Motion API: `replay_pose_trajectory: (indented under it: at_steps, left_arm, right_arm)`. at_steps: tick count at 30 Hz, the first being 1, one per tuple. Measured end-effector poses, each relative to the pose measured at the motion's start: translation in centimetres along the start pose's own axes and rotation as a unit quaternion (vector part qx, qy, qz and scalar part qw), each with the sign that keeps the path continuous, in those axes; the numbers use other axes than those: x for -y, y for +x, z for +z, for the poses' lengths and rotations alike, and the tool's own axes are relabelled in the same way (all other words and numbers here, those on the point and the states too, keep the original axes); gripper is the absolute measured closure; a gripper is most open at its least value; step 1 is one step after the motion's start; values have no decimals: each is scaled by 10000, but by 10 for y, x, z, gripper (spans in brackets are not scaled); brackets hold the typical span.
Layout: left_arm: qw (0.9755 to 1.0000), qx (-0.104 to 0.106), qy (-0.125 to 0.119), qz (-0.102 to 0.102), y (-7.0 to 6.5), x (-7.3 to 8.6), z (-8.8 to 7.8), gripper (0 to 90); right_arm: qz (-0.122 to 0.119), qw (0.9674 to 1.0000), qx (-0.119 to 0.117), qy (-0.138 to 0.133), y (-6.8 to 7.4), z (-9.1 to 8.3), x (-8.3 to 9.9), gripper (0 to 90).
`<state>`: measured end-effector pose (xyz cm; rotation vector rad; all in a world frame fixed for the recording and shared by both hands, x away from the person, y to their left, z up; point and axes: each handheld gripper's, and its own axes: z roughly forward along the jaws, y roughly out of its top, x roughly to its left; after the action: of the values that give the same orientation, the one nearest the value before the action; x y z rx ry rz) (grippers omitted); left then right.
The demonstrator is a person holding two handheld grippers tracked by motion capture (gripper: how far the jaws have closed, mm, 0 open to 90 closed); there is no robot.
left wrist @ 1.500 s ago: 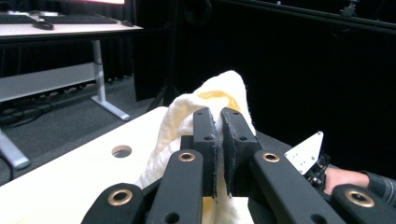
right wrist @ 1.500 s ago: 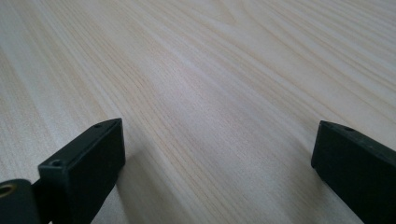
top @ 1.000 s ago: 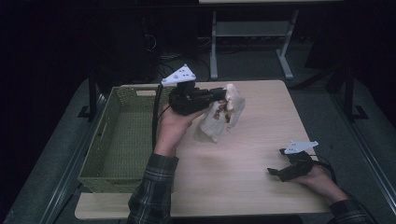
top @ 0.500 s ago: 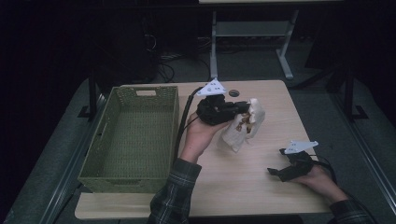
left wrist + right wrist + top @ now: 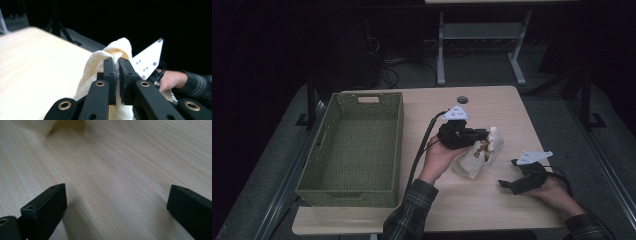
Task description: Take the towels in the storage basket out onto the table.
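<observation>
A cream cloth point(image 5: 477, 156) with a brown printed patch hangs bunched from my left gripper point(image 5: 484, 134), its lower end on the wooden table point(image 5: 492, 205) right of centre. In the left gripper view my left gripper point(image 5: 117, 62) is shut on a fold of the cloth point(image 5: 100, 60), which rises above the pads. My right gripper point(image 5: 507, 186) rests low on the table at the right, jaws pointing left toward the cloth. Its jaws stand wide apart in the right gripper view, with bare wood between them point(image 5: 117, 202); a corner of the cloth point(image 5: 42, 126) shows at top left.
A green woven basket point(image 5: 327, 187) with nothing in it stands on the left half of the table. A small round grommet point(image 5: 462, 100) sits near the far edge. A desk frame point(image 5: 442, 55) and cables lie on the dark floor beyond.
My left gripper has carried the cloth rightward and down, from beside the basket to right of the table's centre, where the cloth's lower end now touches the wood. The right gripper has stayed put.
</observation>
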<state>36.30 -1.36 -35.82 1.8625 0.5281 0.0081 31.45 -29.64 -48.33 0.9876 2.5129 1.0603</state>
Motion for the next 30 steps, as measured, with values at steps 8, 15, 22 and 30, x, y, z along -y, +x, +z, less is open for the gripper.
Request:
replay_pose_trajectory:
  at_steps: [8,15,22,30]
  left_arm:
    - [9986,-226,446,-160,17,35,19,844]
    - [9962,-356,772,-176,23,54,27,776]
    - [9946,-675,773,-180,19,65,9,468]
    - [9929,-852,804,-219,16,78,-12,398]
  right_arm:
    - [-26,10000,9,1,0,0,0,25]
    - [-26,10000,8,3,0,0,0,25]
    - [-45,10000,-9,-10,0,1,0,25]
    - [-38,9999,-22,100,0,0,-3,31]
